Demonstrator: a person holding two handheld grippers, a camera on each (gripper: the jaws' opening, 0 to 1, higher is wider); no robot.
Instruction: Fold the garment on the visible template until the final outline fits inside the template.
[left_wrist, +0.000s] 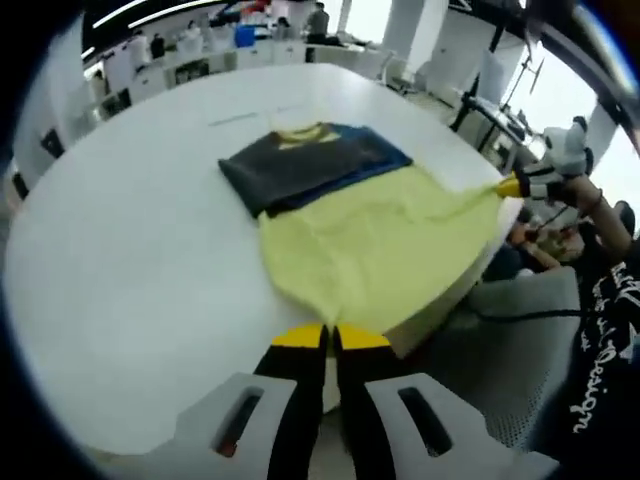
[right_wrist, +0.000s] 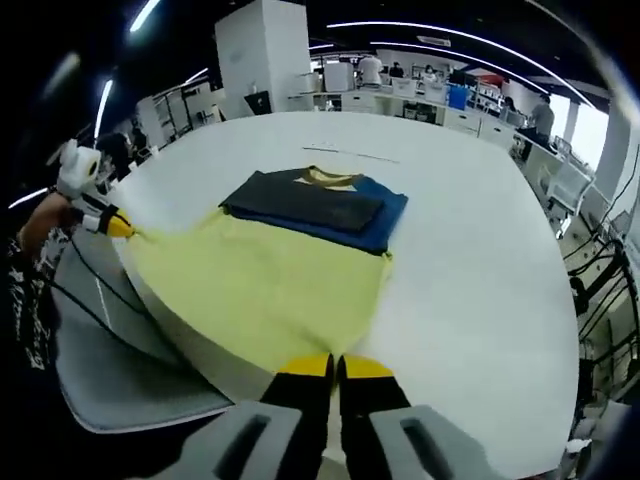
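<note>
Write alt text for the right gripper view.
A yellow and dark blue garment lies on a white table, its yellow hem held at the table's near edge by the right gripper, jaws closed. The left gripper pinches the hem's far corner at left.

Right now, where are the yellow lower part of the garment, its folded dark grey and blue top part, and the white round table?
yellow lower part (left_wrist: 370, 240), left gripper view, middle.
dark grey and blue top part (right_wrist: 310, 205), right gripper view, grey panel.
white round table (right_wrist: 480, 250), right gripper view, bare surface.

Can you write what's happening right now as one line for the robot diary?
stage: folding | garment: on white table, sleeves folded in, hem held | left gripper: shut on garment | right gripper: shut on garment
</note>
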